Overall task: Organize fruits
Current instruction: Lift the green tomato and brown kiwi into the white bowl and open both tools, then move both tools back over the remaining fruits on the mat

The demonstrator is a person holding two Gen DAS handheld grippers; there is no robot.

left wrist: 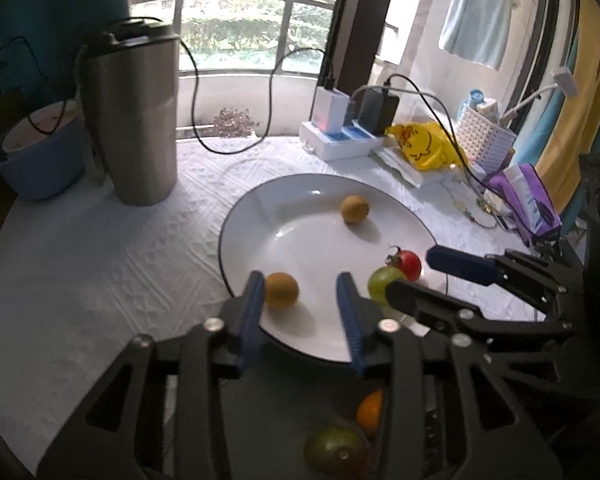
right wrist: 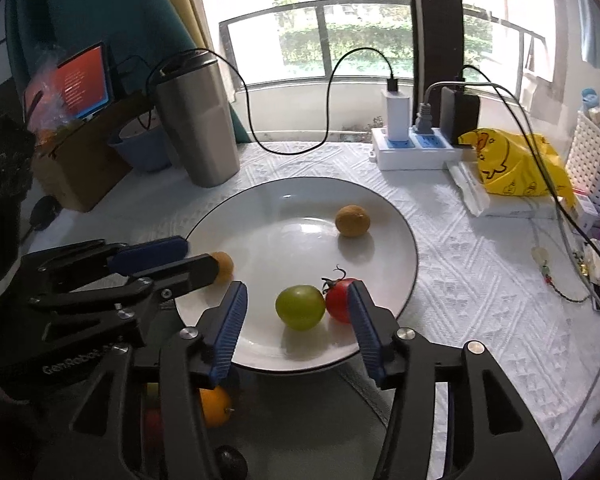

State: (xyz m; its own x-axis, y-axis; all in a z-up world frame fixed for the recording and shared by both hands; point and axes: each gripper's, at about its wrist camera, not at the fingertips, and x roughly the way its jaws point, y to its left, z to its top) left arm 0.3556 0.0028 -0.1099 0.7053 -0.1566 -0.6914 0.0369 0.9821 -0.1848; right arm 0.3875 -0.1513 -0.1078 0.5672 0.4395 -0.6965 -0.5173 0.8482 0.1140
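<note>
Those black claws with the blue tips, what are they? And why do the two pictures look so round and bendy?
They are two grabbing tools that a person holds, one in each hand. No robot is there. Each tool has a small camera looking along its jaws, and its wide lens bends the picture. One picture comes from the left gripper, the other from the right gripper.

On the white tablecloth stands a white plate. On it lie two brown fruits, one beside the left jaws, a green tomato and a red tomato. The green tomato sits between the right jaws.

Both jaws stand open, and nothing is held. Behind the plate are a metal cup and a power strip.
</note>
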